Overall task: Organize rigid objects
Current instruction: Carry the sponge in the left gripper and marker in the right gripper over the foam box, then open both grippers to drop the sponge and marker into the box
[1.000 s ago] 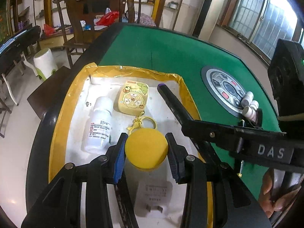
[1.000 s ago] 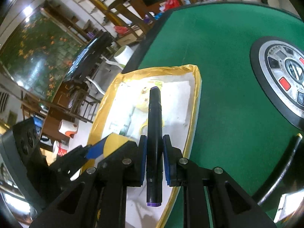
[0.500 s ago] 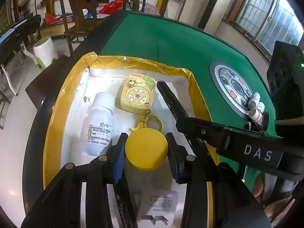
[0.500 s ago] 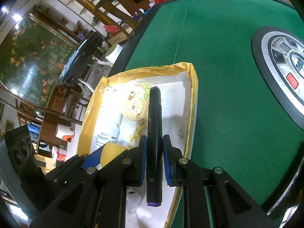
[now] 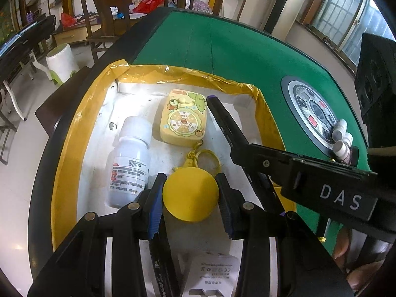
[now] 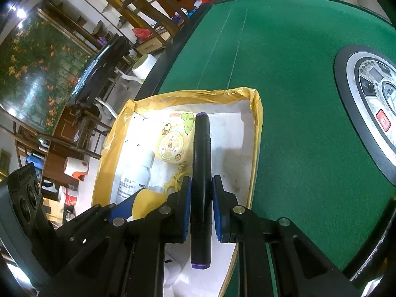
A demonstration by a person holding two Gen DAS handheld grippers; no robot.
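A tray (image 5: 74, 148) is sitting on the near left part of the mahjong table (image 5: 235, 57). Inside it, a pill bottle (image 5: 131, 163) is lying on its side at the left, with a keychain toy (image 5: 183, 118) just to its right toward the far wall. A round disc (image 5: 190, 194) is sitting between the left gripper (image 5: 190, 205) fingers, before the toy's ring. A marker (image 6: 201, 173) is lying lengthwise between the right gripper (image 6: 201, 203) fingers, over the tray's right half. A power adapter (image 5: 212, 277) is lying at the near end. The table's control panel (image 5: 314, 113) is lying to the right, with 3 small bottles (image 5: 341, 141) at its near edge.
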